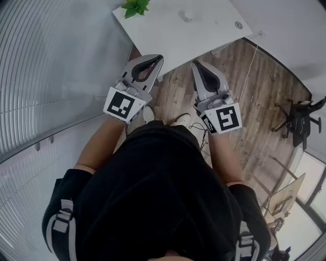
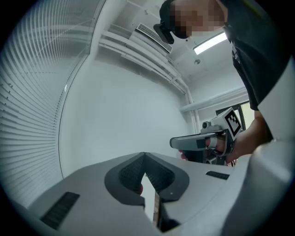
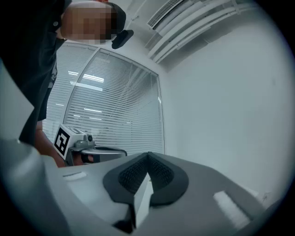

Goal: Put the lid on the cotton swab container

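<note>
A small round whitish thing (image 1: pixel 188 16) is sitting near the far edge of the white table (image 1: pixel 168 38), and a small round disc (image 1: pixel 238 24) is lying toward the table's right corner. Both are too small to tell which is the cotton swab container and which is the lid. A green plant (image 1: pixel 135 7) is standing at the table's left far corner.

On the near side of the table, the left gripper (image 1: pixel 154 59) is pointing level toward the table's near edge, apart from everything on it. Its jaws are pressing together at the tips with nothing between them. Beside it, the right gripper (image 1: pixel 197 66) is also pointing at the table's near edge, its claw likewise clenched and empty. The two grippers are being held side by side, well apart from both round things.

The person in a black shirt (image 1: pixel 158 188) is standing on the wooden floor (image 1: pixel 254 86) in front of the table. A black chair (image 1: pixel 300 120) is standing well off to the table's right, and slatted blinds (image 1: pixel 46 66) are running along its left.
</note>
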Demonstrator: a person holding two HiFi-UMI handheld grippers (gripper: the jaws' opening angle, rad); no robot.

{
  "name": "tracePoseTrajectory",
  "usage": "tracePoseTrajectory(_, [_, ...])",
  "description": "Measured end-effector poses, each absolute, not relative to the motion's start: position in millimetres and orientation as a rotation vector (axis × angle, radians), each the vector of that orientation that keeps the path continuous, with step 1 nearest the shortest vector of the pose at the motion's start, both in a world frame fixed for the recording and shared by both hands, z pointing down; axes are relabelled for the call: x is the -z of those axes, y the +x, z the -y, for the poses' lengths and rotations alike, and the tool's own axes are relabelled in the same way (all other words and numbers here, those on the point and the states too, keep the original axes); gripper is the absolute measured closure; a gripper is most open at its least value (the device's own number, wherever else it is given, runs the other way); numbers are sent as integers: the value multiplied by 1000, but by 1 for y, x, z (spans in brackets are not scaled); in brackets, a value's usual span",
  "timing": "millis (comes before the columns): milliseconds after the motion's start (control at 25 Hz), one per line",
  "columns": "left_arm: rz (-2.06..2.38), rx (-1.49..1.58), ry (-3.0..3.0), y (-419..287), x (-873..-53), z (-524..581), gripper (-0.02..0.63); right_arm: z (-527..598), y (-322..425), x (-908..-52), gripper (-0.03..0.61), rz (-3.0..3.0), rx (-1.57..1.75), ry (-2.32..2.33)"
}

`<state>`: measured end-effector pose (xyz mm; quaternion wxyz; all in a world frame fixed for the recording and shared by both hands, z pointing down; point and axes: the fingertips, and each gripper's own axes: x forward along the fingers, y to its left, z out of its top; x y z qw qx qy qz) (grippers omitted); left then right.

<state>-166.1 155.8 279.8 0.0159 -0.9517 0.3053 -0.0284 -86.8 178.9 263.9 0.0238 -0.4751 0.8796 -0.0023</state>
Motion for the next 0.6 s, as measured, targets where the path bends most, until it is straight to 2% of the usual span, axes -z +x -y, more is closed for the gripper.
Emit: tracePoseTrajectory(600, [-1006,62,-2951,-157,-283,-168,614,-195,-62,-274,571,-2715,49,-1461])
